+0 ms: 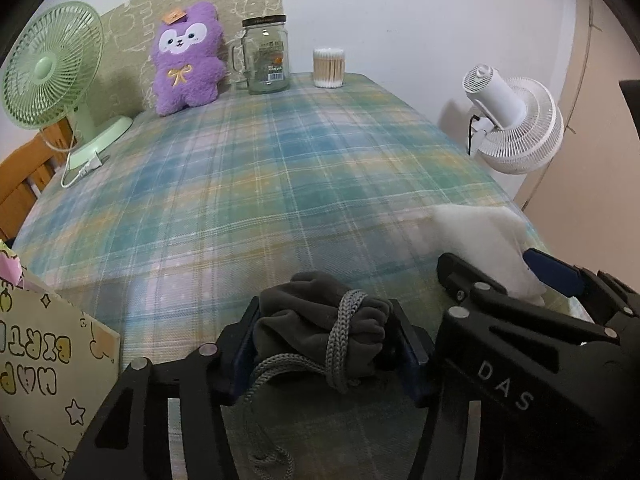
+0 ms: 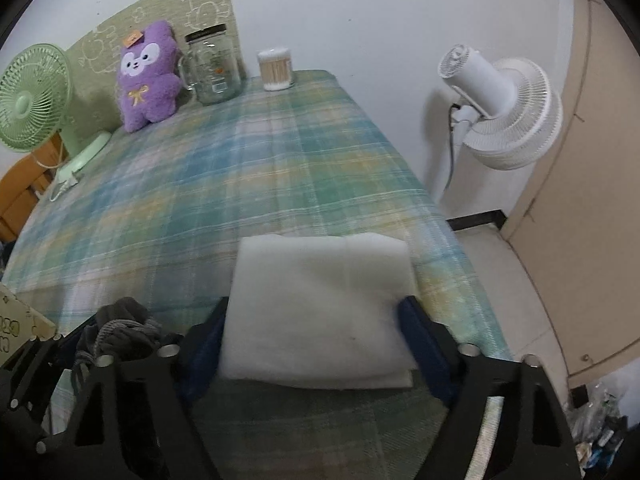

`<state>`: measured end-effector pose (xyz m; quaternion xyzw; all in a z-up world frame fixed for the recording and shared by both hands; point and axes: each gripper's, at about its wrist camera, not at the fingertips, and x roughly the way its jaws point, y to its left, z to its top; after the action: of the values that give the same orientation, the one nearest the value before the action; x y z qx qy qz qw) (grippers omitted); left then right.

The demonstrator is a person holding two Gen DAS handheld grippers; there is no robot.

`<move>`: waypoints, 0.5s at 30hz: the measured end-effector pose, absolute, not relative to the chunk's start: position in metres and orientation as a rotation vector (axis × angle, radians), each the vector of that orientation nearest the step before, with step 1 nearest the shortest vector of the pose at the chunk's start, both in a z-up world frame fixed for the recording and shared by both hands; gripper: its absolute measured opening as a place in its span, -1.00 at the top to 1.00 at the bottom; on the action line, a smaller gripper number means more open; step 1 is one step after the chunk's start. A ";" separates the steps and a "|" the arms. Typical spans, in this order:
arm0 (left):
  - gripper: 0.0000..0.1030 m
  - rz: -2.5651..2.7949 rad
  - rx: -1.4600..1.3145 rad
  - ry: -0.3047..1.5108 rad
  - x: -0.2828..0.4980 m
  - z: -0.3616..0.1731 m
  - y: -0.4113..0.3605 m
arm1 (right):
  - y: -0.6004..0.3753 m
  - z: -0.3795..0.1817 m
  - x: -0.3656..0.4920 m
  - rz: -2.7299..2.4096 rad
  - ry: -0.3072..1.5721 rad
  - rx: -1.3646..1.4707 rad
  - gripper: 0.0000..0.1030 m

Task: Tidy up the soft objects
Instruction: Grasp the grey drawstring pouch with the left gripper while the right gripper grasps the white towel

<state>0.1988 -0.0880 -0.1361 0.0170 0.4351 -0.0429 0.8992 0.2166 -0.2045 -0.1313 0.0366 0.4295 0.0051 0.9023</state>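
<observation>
A grey drawstring pouch (image 1: 320, 320), tied round with a grey cord, lies at the near edge of the plaid-covered table (image 1: 260, 184). My left gripper (image 1: 322, 322) has its blue pads against both sides of the pouch. Just to the right lies a white folded pad of soft material (image 2: 320, 304). My right gripper (image 2: 314, 320) holds it, one blue pad on each side edge. The right wrist view also catches the pouch (image 2: 120, 326) at lower left inside the left gripper (image 2: 116, 340). In the left wrist view the white pad (image 1: 476, 232) and the right gripper (image 1: 504, 276) are at the right.
Against the back wall stand a purple plush toy (image 1: 186, 60), a glass mug jar (image 1: 267, 56) and a tub of cotton swabs (image 1: 329, 68). A green desk fan (image 1: 52, 76) stands at back left, a white fan (image 1: 516, 120) off the right edge. A printed card box (image 1: 44, 364) is near left.
</observation>
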 end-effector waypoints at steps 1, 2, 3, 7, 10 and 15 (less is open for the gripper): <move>-0.13 -0.090 0.037 0.900 0.198 -0.136 -0.089 | -0.204 -0.131 0.215 0.012 0.885 0.075 -0.36; -0.12 -0.091 0.041 0.899 0.197 -0.136 -0.089 | -0.204 -0.130 0.213 0.017 0.881 0.075 -0.24; -0.10 -0.090 0.045 0.898 0.196 -0.136 -0.089 | -0.204 -0.130 0.212 0.026 0.880 0.076 -0.14; -0.08 -0.085 0.067 0.893 0.189 -0.136 -0.091 | -0.198 -0.127 0.203 0.052 0.878 0.068 0.10; -0.06 -0.086 0.062 0.897 0.185 -0.135 -0.090 | -0.196 -0.126 0.197 0.059 0.885 0.071 0.13; -0.05 -0.089 0.056 0.893 0.175 -0.132 -0.090 | -0.191 -0.120 0.187 0.086 0.883 0.092 0.18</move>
<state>0.1754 -0.0899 -0.1316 0.0270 0.4318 -0.0431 0.9006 0.1869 -0.1908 -0.1201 0.0443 0.4269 0.0416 0.9023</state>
